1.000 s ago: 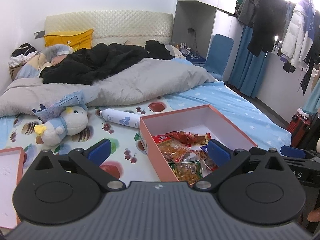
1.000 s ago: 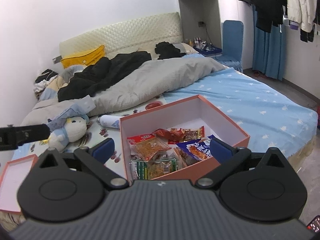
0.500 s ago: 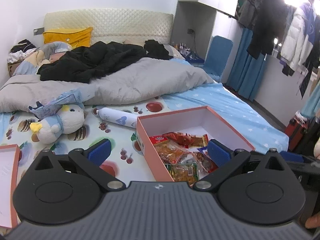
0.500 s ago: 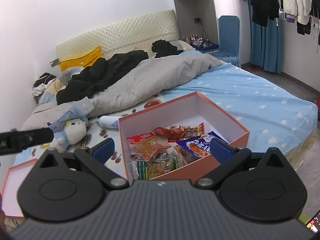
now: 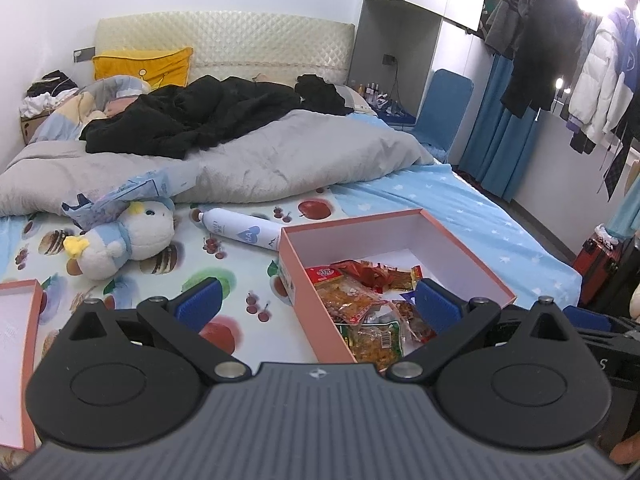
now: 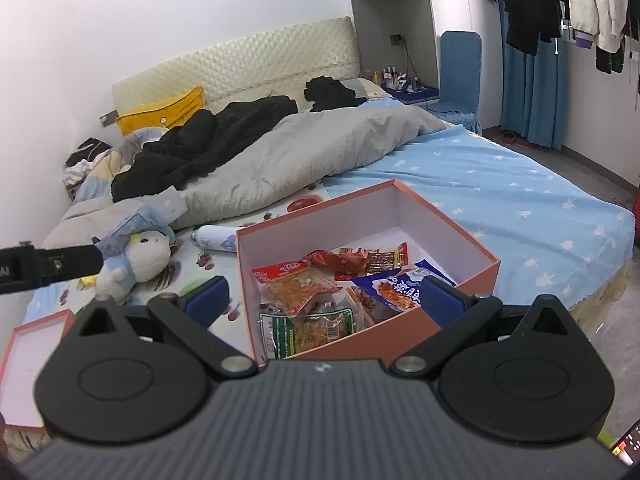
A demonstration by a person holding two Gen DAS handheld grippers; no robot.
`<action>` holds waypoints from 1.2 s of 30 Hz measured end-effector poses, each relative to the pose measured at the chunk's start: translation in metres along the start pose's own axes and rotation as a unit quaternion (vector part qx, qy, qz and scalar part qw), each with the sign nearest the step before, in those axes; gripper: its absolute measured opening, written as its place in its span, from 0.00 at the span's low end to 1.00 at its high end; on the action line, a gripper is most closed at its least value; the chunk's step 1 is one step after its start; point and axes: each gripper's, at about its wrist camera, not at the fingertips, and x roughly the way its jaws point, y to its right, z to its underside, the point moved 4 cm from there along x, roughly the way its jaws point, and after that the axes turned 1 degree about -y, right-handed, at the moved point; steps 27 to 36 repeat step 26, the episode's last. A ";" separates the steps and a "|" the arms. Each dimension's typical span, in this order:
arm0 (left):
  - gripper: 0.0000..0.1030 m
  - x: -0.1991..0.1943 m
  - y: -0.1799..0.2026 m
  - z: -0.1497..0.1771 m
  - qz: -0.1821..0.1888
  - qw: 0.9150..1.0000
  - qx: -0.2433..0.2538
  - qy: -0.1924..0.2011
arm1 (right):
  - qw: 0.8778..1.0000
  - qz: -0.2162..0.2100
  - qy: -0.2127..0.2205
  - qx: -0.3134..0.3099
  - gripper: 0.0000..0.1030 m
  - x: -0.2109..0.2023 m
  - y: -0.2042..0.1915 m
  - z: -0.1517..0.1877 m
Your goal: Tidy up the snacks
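**Snack box sits open on bed as two grippers hover, empty**

A salmon-pink box (image 6: 400, 332) with a white lining rests open on a fruit-print sheet (image 5: 224, 280) near the foot of the bed, holding a loose pile of snack packets (image 6: 320, 300): a clear pack with a red header, a green-edged pack, a dark blue bag (image 6: 392, 286) and red wrappers toward the back. The far part of the box floor is bare. The left gripper (image 5: 318, 304) hangs above the box's near left corner, blue-padded fingers (image 5: 200, 302) spread wide with nothing between them. The right gripper (image 6: 324, 296) hovers over the box's near edge, its fingers likewise apart and empty. Just behind the box lies a white bottle (image 5: 240, 232) on its side; beside it, a plush toy (image 5: 124, 240) with a yellow beak. The box's lid (image 5: 18, 360) lies upturned at the far left, well apart from the box. A grey duvet (image 5: 280, 156) and black clothing (image 5: 192, 116) cover the head of the bed.
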 end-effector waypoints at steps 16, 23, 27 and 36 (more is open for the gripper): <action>1.00 0.001 0.001 0.005 0.015 1.000 0.002 -0.006 | 1.000 0.003 0.001 -0.001 1.00 0.000 0.001 0.001; 1.00 -0.001 -0.001 0.004 0.016 1.000 -0.001 -0.006 | 1.000 0.000 0.006 0.000 1.00 -0.002 0.001 0.001; 1.00 0.000 0.000 0.004 0.017 1.000 -0.003 -0.008 | 1.000 -0.008 0.006 0.000 1.00 -0.003 0.000 0.001; 1.00 0.000 0.000 0.004 0.017 1.000 -0.003 -0.008 | 1.000 -0.008 0.006 0.000 1.00 -0.003 0.000 0.001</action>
